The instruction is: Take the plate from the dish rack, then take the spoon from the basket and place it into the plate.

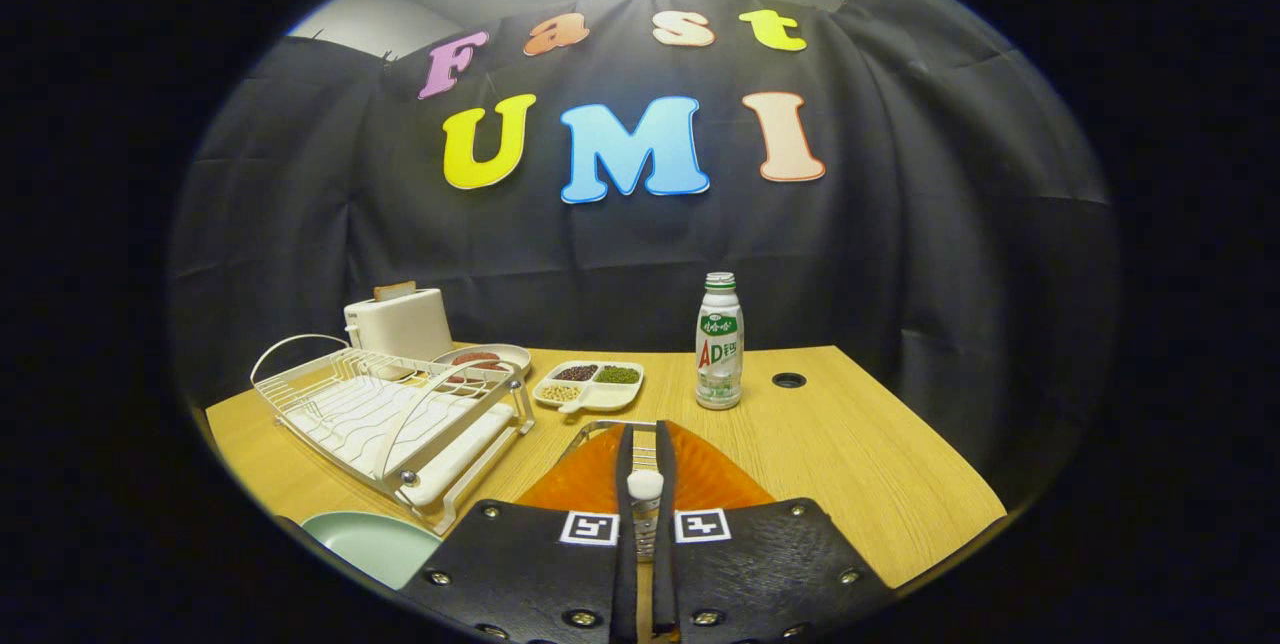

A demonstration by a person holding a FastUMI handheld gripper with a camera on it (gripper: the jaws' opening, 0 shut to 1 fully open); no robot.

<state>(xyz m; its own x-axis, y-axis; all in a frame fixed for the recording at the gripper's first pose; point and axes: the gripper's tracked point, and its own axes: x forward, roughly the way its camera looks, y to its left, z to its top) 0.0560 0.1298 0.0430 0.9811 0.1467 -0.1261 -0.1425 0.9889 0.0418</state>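
tool (645, 484) pinches a slim spoon handle (645, 504) above the ribbed orange basket (590, 479); smooth pale plate (370, 544) alongside.

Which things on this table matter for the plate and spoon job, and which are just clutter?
Job: pale green plate; white wire dish rack; orange basket; white-handled spoon, claw shut on it.
Clutter: white toaster; divided bean tray; drink bottle.
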